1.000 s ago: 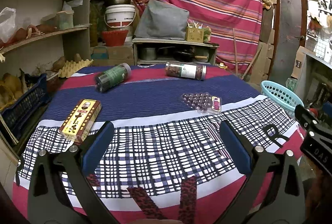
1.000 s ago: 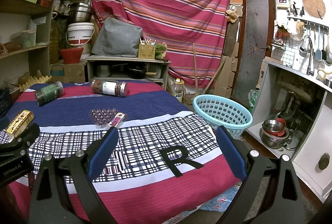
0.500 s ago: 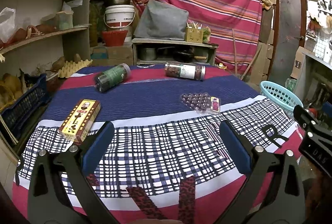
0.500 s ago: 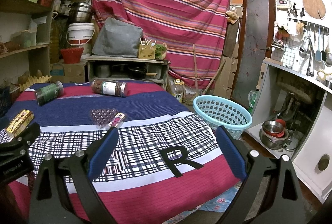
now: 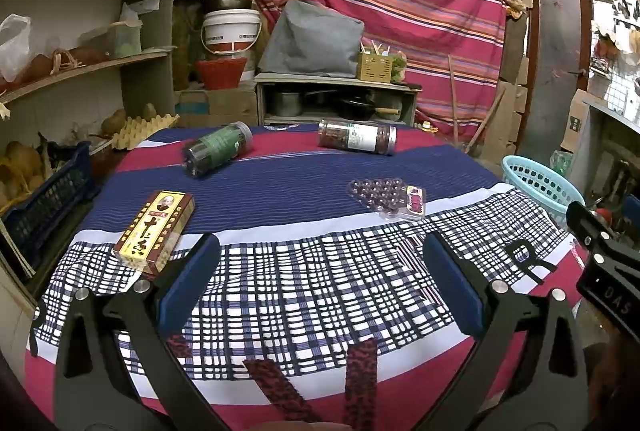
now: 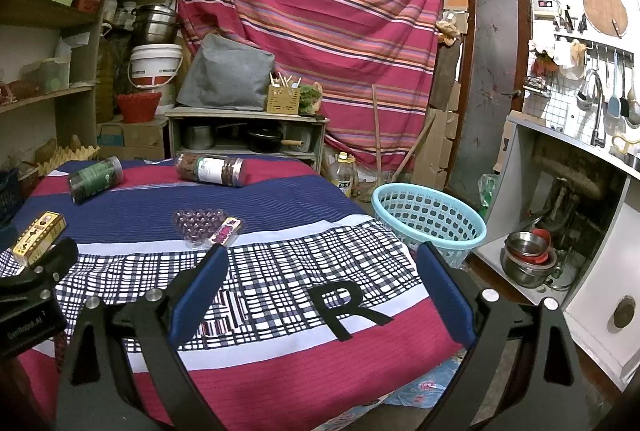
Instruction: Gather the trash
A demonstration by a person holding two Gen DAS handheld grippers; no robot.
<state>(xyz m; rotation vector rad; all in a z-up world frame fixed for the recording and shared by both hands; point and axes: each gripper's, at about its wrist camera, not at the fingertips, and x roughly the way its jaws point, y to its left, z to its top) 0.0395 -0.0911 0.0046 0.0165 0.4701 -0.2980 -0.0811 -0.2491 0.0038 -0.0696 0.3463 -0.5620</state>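
A table covered by a striped and checked cloth point(image 5: 320, 191) fills the middle of both views, with a black letter R point(image 6: 348, 307) marked near its right edge. A light-blue plastic basket point(image 6: 430, 219) is seen on the floor just beside the table's right side.

The left gripper point(image 5: 320, 279) is held low over the near checked part of the cloth, its blue-padded fingers spread wide with nothing between them. The right gripper point(image 6: 322, 279) is likewise held spread and empty above the R.

Four items of trash are laid on the cloth. A clear jar with a white label point(image 5: 357, 136) lies on its side at the far edge, and a green-labelled jar point(image 5: 218, 149) lies on its side to its left, well apart. A yellow and brown box point(image 5: 154, 231) lies flat near the left gripper's left finger. A clear blister tray of dark round pieces point(image 5: 387, 194) is set between the jars and the grippers.
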